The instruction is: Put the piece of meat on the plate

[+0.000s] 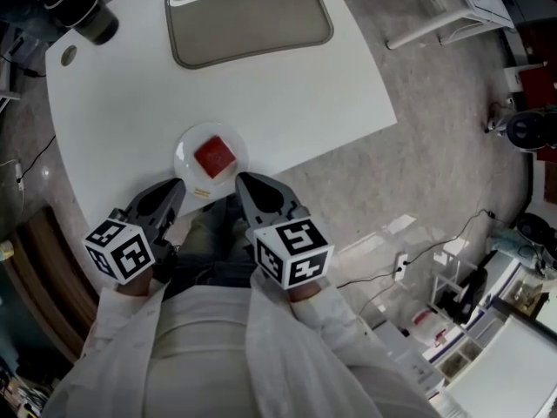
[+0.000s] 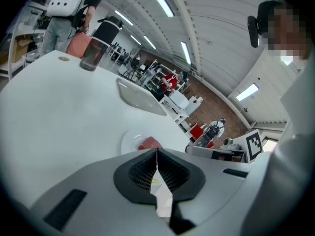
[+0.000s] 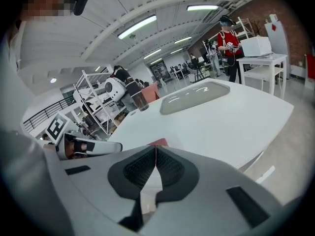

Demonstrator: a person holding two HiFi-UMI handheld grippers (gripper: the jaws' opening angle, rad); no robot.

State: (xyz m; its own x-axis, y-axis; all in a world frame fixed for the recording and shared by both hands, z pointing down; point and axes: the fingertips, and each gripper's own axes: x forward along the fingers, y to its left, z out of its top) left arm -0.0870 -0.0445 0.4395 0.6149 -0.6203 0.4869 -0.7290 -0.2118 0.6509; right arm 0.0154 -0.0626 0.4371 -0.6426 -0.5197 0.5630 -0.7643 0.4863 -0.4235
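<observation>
A red piece of meat lies on a small white plate near the front edge of the white table. The left gripper view shows the meat and the plate just beyond the jaw tips; the right gripper view shows only the meat's red edge. My left gripper is held just below and left of the plate, jaws closed with nothing in them. On the plate's near right, my right gripper is also shut and empty.
A grey tray lies at the table's far side, and a dark cup stands at the far left corner. Off the table's right are floor, cables and shelving. A person in red stands in the distance.
</observation>
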